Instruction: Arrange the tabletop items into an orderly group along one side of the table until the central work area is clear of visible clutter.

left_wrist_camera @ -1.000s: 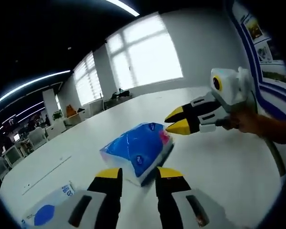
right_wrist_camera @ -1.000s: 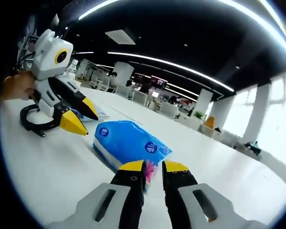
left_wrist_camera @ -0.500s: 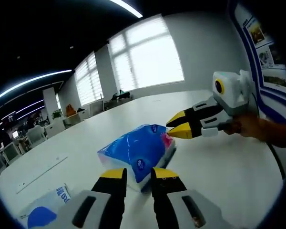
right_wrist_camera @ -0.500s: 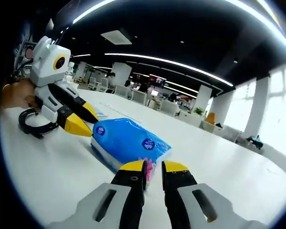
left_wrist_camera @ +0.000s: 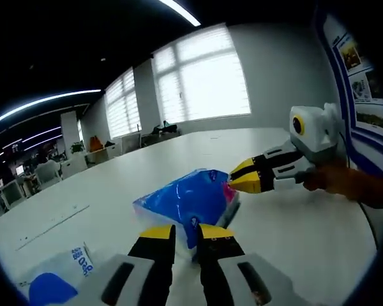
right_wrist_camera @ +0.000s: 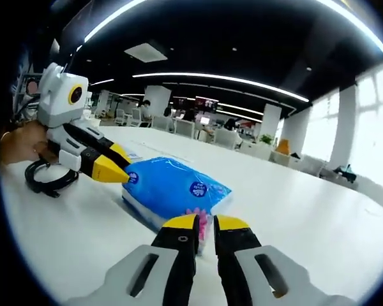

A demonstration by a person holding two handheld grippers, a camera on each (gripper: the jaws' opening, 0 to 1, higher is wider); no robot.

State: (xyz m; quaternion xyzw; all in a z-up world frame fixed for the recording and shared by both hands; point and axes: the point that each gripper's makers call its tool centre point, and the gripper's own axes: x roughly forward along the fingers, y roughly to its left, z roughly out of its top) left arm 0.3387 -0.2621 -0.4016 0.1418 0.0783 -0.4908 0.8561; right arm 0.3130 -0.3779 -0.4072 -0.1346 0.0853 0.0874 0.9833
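The blue tissue pack is pinched at opposite ends, at 12 o'clock of each: left gripper and right gripper are nearly pressed together on its wrapper.

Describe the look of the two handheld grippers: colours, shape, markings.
Both match. The left gripper and right gripper have white bodies with dark slots and black jaws ending in yellow tips. Each carries a white housing ringed in yellow. A black cable loops behind the left one.
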